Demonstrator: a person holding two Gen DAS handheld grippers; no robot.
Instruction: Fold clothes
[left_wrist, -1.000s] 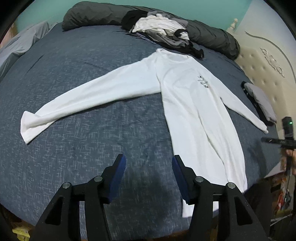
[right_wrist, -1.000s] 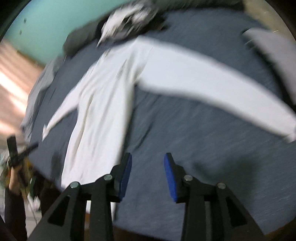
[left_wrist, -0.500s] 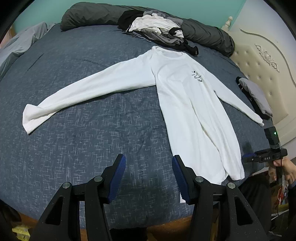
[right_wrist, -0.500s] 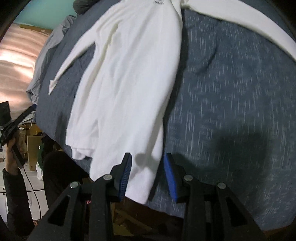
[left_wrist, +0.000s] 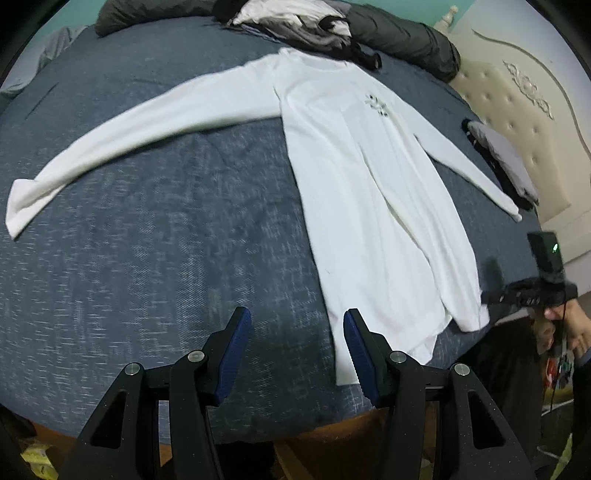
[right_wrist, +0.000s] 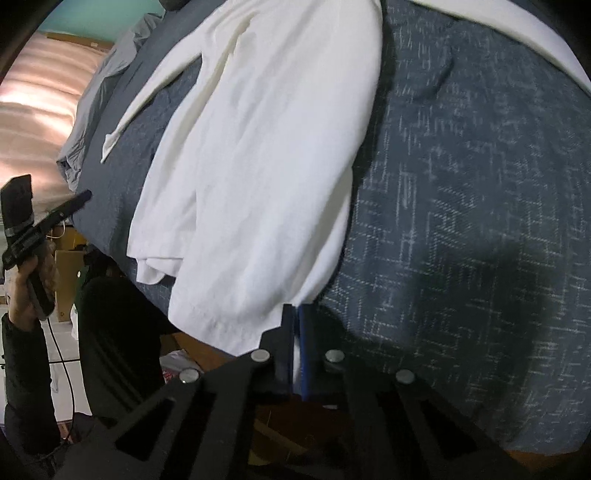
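On woven navy bedspread: right gripper pinches soft white shirt hem; left gripper open.

A wide bed fills most of both views, covered in a dark blue spread flecked with pale threads. Along its far edge lies a long dark grey bolster, with a heap of grey, white and black laundry beside it. At the right stands a cream tufted headboard with a carved scroll trim. The wall behind is turquoise. In the right wrist view a pinkish surface beyond the bed catches bright light, and cardboard boxes sit low by the bed's side.
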